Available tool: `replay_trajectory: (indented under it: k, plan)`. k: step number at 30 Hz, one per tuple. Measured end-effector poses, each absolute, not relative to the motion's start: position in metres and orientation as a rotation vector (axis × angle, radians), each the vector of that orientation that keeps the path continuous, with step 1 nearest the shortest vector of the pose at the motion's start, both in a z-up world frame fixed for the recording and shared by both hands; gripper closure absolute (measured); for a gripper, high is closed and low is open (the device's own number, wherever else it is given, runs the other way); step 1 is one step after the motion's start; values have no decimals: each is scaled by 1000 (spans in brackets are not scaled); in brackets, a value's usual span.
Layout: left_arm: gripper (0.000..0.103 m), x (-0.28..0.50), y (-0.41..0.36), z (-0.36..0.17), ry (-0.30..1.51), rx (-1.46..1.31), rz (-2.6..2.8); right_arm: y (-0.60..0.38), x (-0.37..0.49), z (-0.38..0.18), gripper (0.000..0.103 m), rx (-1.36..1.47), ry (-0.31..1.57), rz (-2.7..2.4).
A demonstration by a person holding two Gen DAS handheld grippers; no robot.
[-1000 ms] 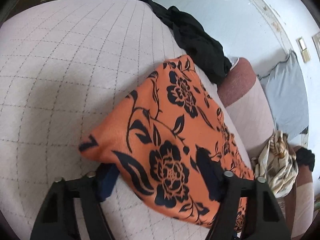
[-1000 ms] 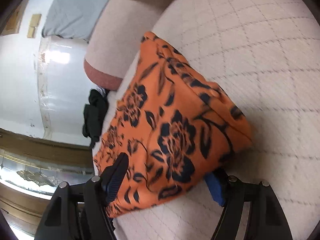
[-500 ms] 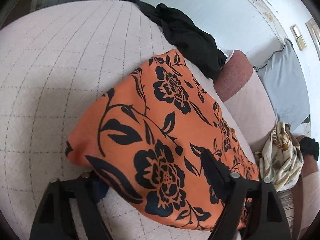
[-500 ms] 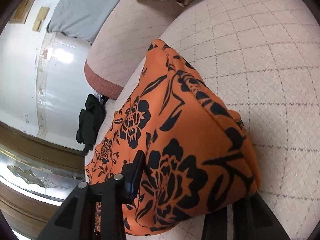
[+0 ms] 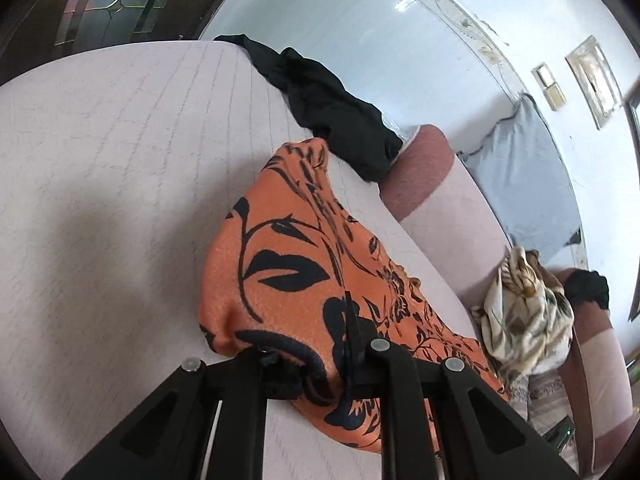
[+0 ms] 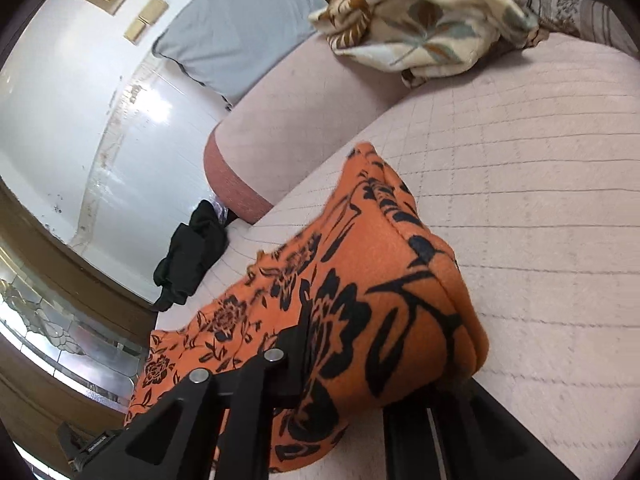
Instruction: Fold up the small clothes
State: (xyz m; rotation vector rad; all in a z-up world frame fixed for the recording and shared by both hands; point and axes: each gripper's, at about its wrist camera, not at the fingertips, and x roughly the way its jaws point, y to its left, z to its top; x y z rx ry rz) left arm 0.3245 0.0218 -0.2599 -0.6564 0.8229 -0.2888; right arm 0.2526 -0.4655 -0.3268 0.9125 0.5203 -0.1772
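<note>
The orange floral garment (image 5: 304, 280) lies on the quilted sofa seat (image 5: 120, 160), its near end bunched and pinched at two corners: the left tool (image 5: 320, 364) is closing its jaws on the fabric of one near corner, and the right tool (image 6: 372, 392) is closing on the other, where the cloth humps up thickly between the jaws. The step in hand looks like raising the near edge to carry it over to the far end; it should go best with both tools kept level with each other and the edge held taut, so the fold lands square and not twisted. To the left the seat is bare and gives room to lay the cloth flat. On the right the sofa back (image 5: 452, 216) runs close beside the garment, and a black garment (image 5: 340, 120) lies just beyond its far tip, so the fold should stop short of it. A cream patterned cloth (image 6: 424, 28) sits well apart
</note>
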Motion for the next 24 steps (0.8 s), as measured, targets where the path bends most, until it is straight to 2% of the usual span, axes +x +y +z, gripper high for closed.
replay_trajectory:
  k: [10, 15, 17, 21, 22, 24]
  plan:
    - [89, 230, 55, -289, 935, -648, -279, -450, 147, -328, 90, 975, 579, -167]
    - [88, 214, 68, -300, 996, -631, -258, -450, 119, -345, 90, 966, 650, -197]
    - [78, 211, 79, -303, 1023, -639, -236, -455, 118, -354, 87, 994, 716, -206]
    - [76, 187, 100, -282, 969, -535, -163, -466, 97, -350, 85, 1036, 755, -220]
    - [72, 180, 103, -276, 943, -503, -133, -468, 91, -345, 85, 1013, 753, -231]
    - [54, 168, 107, -259, 890, -463, -80, -469, 77, -334, 85, 976, 754, -238]
